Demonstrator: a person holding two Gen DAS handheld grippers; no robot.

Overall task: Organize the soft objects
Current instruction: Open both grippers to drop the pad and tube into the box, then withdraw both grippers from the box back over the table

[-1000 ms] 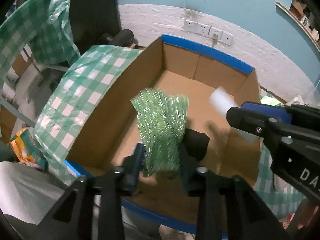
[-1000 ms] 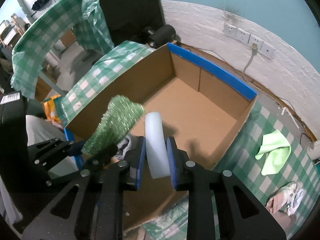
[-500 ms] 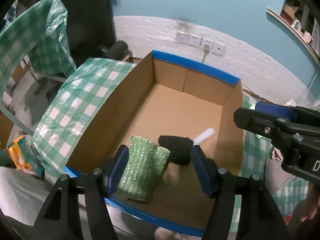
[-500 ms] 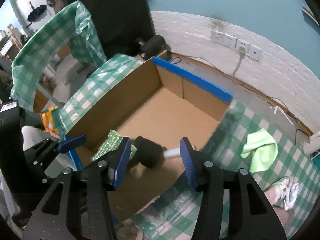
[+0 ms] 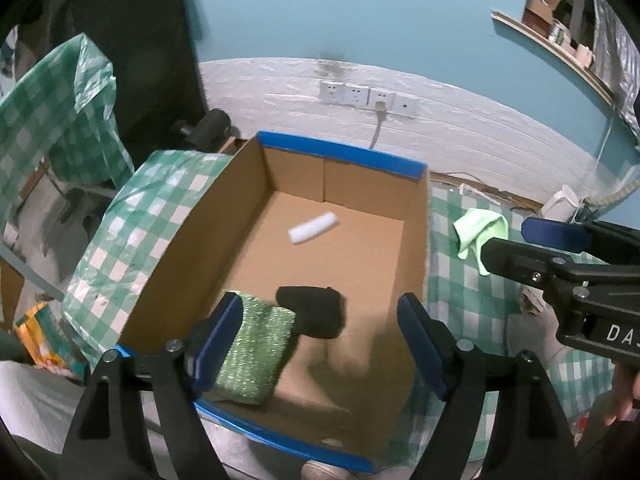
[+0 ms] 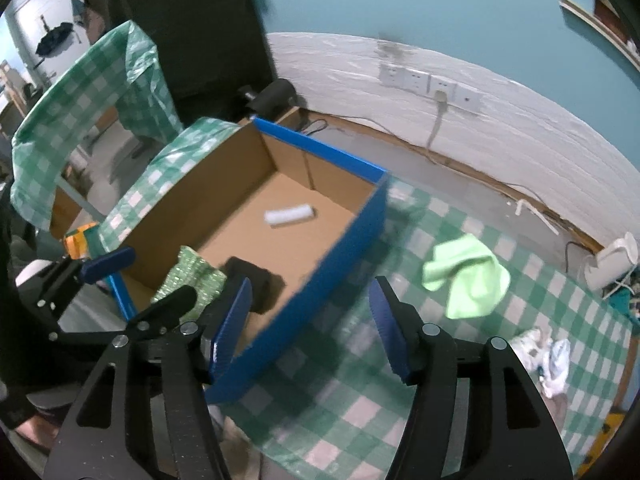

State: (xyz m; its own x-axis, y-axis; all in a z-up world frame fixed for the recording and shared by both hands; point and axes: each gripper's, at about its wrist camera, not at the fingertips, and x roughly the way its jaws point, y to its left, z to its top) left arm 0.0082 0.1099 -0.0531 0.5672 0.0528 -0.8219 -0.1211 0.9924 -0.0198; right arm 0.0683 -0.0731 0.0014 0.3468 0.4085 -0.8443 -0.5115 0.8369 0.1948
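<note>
**Three soft items in the box, both tongs spread and empty**

The left tongs hang over the near end of the cardboard box, jaws wide apart with nothing between them. The right tongs are likewise spread wide and hold nothing, poised over the box's blue-edged right wall and the green-checked cloth of the bench.

Inside the box, the green glittery sponge lies at the near left corner, just beside the left tongs' left finger. The black soft piece rests next to it, touching or nearly so. The white foam roll lies apart, farther in toward the back wall.

Outside the box, a light green cloth sits crumpled on the bench to the right, and a white crumpled rag lies nearer the bench's right edge
</note>
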